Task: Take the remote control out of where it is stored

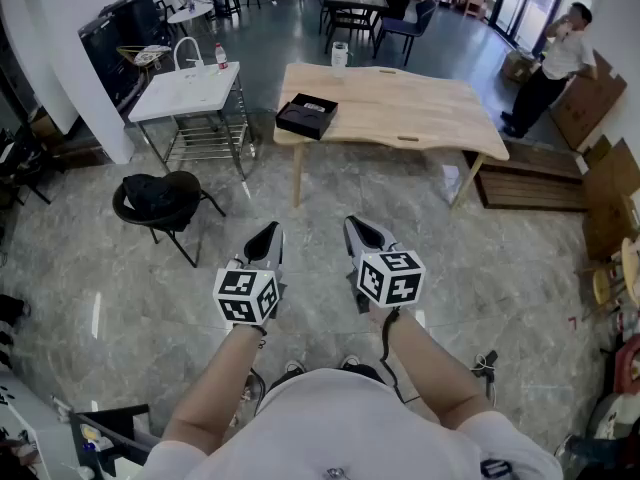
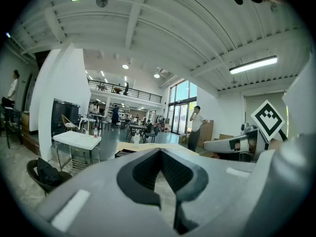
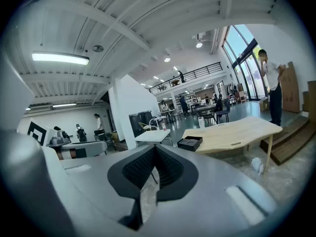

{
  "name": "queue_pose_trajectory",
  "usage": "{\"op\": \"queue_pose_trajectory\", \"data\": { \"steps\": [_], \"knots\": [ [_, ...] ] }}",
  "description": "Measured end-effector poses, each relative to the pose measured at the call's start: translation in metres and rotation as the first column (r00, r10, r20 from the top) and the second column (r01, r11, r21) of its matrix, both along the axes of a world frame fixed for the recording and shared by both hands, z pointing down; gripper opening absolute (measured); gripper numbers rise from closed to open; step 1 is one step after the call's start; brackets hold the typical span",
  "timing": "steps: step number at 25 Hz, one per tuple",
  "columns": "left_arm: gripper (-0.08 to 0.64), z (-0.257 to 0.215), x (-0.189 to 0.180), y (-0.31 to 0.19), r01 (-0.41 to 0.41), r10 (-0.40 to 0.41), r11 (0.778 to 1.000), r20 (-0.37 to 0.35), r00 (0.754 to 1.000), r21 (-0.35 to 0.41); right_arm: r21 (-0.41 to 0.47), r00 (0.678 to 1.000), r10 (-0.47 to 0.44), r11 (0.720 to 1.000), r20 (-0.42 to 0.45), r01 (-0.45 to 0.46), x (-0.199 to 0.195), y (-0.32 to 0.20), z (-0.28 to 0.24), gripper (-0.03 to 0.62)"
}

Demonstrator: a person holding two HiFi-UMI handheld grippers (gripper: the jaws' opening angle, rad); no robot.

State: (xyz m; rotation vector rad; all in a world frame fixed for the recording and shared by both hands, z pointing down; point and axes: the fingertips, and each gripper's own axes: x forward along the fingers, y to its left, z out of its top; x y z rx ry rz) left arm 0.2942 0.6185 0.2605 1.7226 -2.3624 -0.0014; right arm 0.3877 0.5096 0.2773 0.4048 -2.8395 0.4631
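Both grippers hang over the marbled floor (image 1: 120, 288), well short of the wooden table (image 1: 420, 108). The left gripper (image 1: 268, 236) is clenched on nothing, its dark pads meeting at the tips with only floor showing behind them in the left gripper view. The right gripper (image 1: 360, 230) is likewise closed and empty, just beside the left one. On the table's near left corner sits a shallow black box (image 1: 306, 118), open on top, well apart from both grippers. Its inside is dark with a slim object (image 1: 315, 108) lying in it, probably the remote control, though it is too small to be sure. In the right gripper view the box (image 3: 190, 143) shows moulded hollows. A white cup (image 1: 339, 54) stands at the table's far edge, and cardboard boxes (image 1: 585, 98) lean by the right wall.
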Motion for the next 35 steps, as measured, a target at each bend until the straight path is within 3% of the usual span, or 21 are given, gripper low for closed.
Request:
{"op": "queue_pose_trajectory", "data": {
  "steps": [21,35],
  "knots": [
    [0.001,0.016,-0.014,0.005,-0.010,0.010,1.000,-0.035,0.999,-0.005,0.003,1.000,0.008,1.000,-0.013,-0.008,-0.014,0.005,0.009,0.026],
    [0.002,0.052,-0.055,0.074,-0.003,0.001,1.000,-0.089,0.996,-0.022,-0.022,0.993,0.077,0.997,-0.086,-0.079,-0.023,0.041,0.045,0.028]
  ]
}}
